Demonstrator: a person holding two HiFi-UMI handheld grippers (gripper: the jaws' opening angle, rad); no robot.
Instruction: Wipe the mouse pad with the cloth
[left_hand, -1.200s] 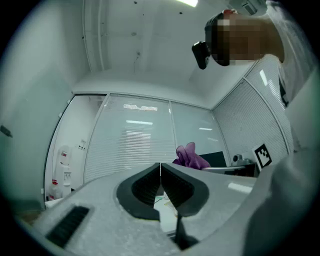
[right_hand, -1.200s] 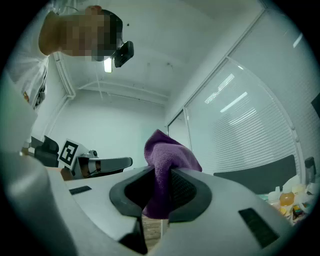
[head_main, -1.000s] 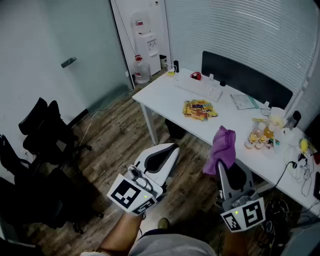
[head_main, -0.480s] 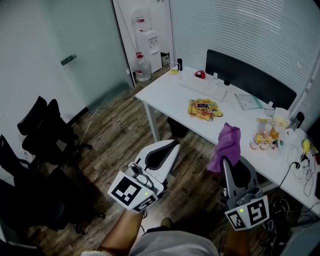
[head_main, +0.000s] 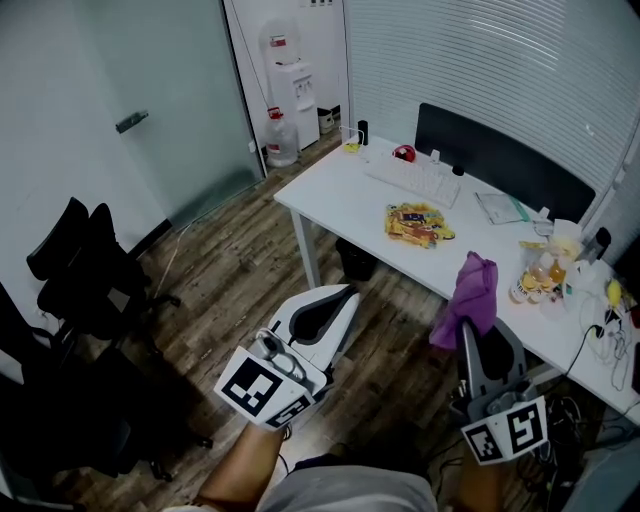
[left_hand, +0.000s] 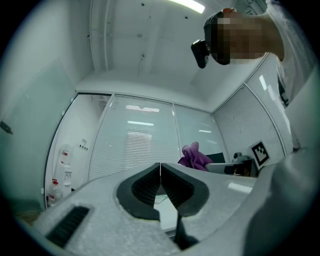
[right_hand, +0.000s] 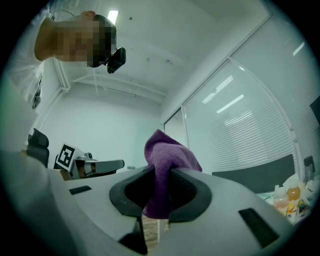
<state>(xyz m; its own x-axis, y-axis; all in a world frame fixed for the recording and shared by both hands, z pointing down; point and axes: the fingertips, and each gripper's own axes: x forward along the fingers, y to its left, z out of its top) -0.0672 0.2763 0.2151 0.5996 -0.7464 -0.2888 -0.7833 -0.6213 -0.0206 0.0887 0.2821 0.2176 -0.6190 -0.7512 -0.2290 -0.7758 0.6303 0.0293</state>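
Observation:
My right gripper (head_main: 478, 328) is shut on a purple cloth (head_main: 470, 295), which bunches up above the jaws and hangs over the wooden floor in front of the white desk (head_main: 340, 200). The right gripper view shows the cloth (right_hand: 167, 155) pinched between the jaws of that gripper (right_hand: 161, 171). My left gripper (head_main: 340, 293) is shut with nothing in it, and its jaws meet in the left gripper view (left_hand: 160, 166). A long black mat (head_main: 500, 160), possibly the mouse pad, runs along the desk's far edge, well beyond both grippers.
On the desk lie a keyboard (head_main: 412, 180), snack packets (head_main: 418, 222) and drink bottles (head_main: 535, 275), with cables (head_main: 600, 340) at its right end. Black office chairs (head_main: 80, 290) stand at the left. A water dispenser (head_main: 295, 85) is in the far corner.
The desk and the right gripper with the cloth have shifted slightly right in the head view. Both grippers stay shut, and the cloth is still held.

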